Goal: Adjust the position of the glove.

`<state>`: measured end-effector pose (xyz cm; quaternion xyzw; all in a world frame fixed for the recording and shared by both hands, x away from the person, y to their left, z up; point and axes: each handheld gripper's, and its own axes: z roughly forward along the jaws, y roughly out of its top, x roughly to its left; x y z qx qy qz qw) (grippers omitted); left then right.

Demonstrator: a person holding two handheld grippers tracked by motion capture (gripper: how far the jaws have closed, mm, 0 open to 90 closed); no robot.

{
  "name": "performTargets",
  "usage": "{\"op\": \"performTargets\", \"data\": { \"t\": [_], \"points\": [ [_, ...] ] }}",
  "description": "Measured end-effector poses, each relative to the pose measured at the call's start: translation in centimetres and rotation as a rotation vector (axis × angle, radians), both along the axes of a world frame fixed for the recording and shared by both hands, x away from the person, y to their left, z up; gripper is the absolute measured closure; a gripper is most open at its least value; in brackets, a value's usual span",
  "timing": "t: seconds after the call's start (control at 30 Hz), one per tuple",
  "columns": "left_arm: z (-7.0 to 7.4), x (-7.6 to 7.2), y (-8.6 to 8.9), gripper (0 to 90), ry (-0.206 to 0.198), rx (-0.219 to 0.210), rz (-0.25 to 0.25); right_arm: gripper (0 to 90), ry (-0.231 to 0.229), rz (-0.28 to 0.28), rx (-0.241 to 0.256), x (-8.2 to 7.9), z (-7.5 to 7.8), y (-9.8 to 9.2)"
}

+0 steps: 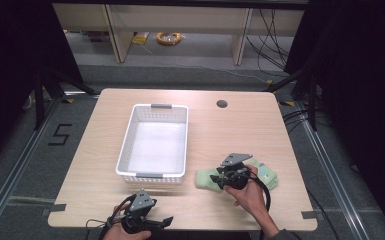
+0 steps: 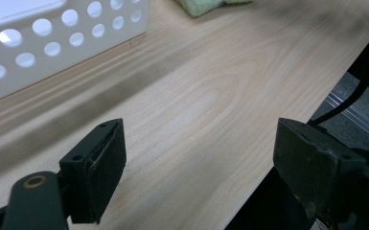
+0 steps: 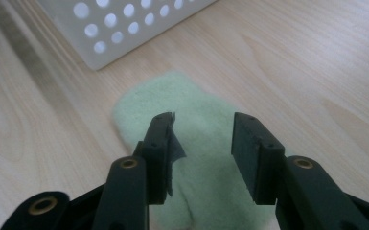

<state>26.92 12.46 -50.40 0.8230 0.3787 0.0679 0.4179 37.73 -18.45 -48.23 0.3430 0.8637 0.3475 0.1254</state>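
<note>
The right gripper (image 3: 203, 160), jaws parted, hovers over a green sock (image 3: 191, 124) lying just right of the white basket (image 1: 152, 145), where a firm pinch mid-fabric looks the surest lift, while the left gripper (image 2: 199, 172) waits spread wide near the basket's front edge.

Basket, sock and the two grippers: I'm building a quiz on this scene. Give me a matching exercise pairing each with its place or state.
Things:
1. basket
2. sock
3. left gripper
4. right gripper

States:
A. pale green, lying on the table
B. jaws wide apart, over bare wood at the near edge
C. white, with round holes in its walls
D. jaws partly open, just over the sock

Pairs: 1-C, 2-A, 3-B, 4-D
</note>
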Motion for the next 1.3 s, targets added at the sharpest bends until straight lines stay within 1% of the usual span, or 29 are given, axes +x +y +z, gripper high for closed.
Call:
{"op": "performTargets", "data": {
  "t": [0.03, 0.1, 0.13, 0.17, 0.2, 0.23, 0.27, 0.3, 0.37, 0.4, 0.43, 0.47, 0.5, 0.53, 0.6, 0.73, 0.77, 0.8, 0.83, 0.87, 0.97, 1.0, 1.07, 1.1, 1.13, 1.17, 1.2, 1.27, 1.3],
  "points": [
    [0.0, 0.0, 0.0, 18.4, 0.002, 0.001, 0.001, 62.0, 0.009, 0.013, -0.021, 0.3, -0.1, 0.1],
    [0.0, 0.0, -0.1, 18.4, -0.007, -0.005, 0.007, 62.5, 0.002, 0.01, -0.016, 0.5, -0.5, 0.3],
    [0.0, 0.0, 0.0, 18.4, -0.005, 0.007, -0.001, 63.6, 0.019, 0.019, -0.04, 0.6, -0.5, 0.3],
    [0.0, 0.0, -0.1, 18.4, 0.01, 0.001, 0.002, 64.7, 0.018, 0.012, -0.045, 0.7, -0.7, 0.5],
    [0.1, 0.0, 0.0, 18.4, -0.003, 0.014, -0.012, 66.4, 0.025, 0.019, -0.063, 0.8, -1.1, 0.6],
    [0.0, 0.0, 0.0, 18.4, -0.011, 0.007, -0.006, 66.4, 0.025, 0.019, -0.063, 0.8, -1.1, 0.6],
    [0.1, 0.0, 0.0, 18.4, -0.005, 0.012, -0.011, 67.5, 0.037, 0.024, -0.07, 0.8, -1.1, 0.5],
    [0.0, 0.0, 0.0, 18.5, -0.005, 0.011, -0.008, 69.8, 0.023, 0.024, -0.058, 0.9, -1.4, 0.5],
    [0.0, -0.1, 0.0, 18.6, 0.016, 0.003, -0.003, 74.4, 0.023, 0.04, -0.054, 0.9, -1.6, 0.3],
    [0.1, -0.1, 0.0, 18.6, 0.014, 0.004, -0.004, 76.4, 0.018, 0.042, -0.031, 0.9, -1.8, 0.3],
    [0.1, 0.0, 0.1, 18.6, -0.005, 0.012, -0.012, 81.3, 0.023, 0.057, -0.044, 1.0, -1.7, 0.0],
    [0.1, 0.0, 0.1, 18.6, -0.005, 0.012, -0.012, 82.8, 0.031, 0.058, -0.035, 0.9, -1.7, 0.0],
    [0.1, 0.0, 0.0, 18.6, -0.006, 0.009, -0.01, 82.8, 0.031, 0.058, -0.035, 0.9, -1.7, 0.0],
    [0.0, -0.1, -0.1, 18.7, -0.011, 0.012, -0.008, 85.3, 0.008, 0.069, -0.024, 0.9, -1.8, 0.0],
    [0.0, 0.0, -0.1, 18.7, -0.009, 0.02, -0.009, 85.8, 0.01, 0.071, -0.021, 0.9, -1.8, 0.0],
    [0.0, 0.0, 0.0, 18.7, -0.007, 0.006, -0.008, 86.7, 0.002, 0.081, -0.001, 0.8, -1.3, -0.2],
    [0.1, 0.0, 0.1, 18.7, 0.002, 0.011, -0.016, 86.8, -0.011, 0.097, 0.0, 0.8, -0.8, -0.4],
    [0.0, 0.0, 0.0, 18.7, 0.012, 0.002, -0.003, 86.9, -0.03, 0.099, 0.025, 0.5, 0.0, -0.6],
    [0.0, 0.0, 0.0, 18.7, 0.003, 0.005, -0.002, 86.8, -0.023, 0.112, 0.049, 0.4, 0.4, -0.8],
    [0.0, 0.0, 0.0, 18.7, 0.003, 0.005, -0.002, 86.8, -0.018, 0.102, 0.065, 0.2, 0.7, -1.0],
    [0.1, 0.0, 0.0, 18.7, -0.004, 0.006, -0.012, 86.8, -0.035, 0.103, 0.069, -0.4, 1.3, -1.3],
    [0.0, -0.1, -0.1, 18.7, -0.014, -0.007, 0.003, 86.9, -0.046, 0.109, 0.065, -1.1, 1.7, -1.7],
    [0.0, -0.1, 0.1, 18.7, -0.009, 0.004, -0.005, 86.9, -0.047, 0.111, 0.07, -1.4, 1.9, -1.9],
    [0.0, -0.2, -0.1, 18.8, 0.0, -0.012, 0.014, 86.9, -0.039, 0.099, 0.079, -2.0, 2.1, -2.0],
    [0.1, 0.0, 0.2, 18.8, -0.008, 0.017, -0.002, 86.8, -0.06, 0.102, 0.081, -2.4, 2.2, -2.2],
    [0.1, 0.0, 0.2, 18.8, 0.0, 0.017, -0.003, 86.8, -0.055, 0.115, 0.08, -2.6, 2.3, -2.3],
    [0.0, -0.1, 0.0, 18.7, -0.008, -0.01, 0.007, 86.9, -0.042, 0.113, 0.084, -3.0, 2.3, -2.2],
    [0.0, -0.1, 0.0, 18.8, -0.008, -0.008, 0.005, 86.8, -0.053, 0.12, 0.078, -3.3, 2.1, -2.3],
    [0.0, -0.2, -0.1, 18.8, 0.004, -0.016, 0.016, 86.8, -0.039, 0.122, 0.079, -3.6, 1.9, -2.3]
  ]
}}
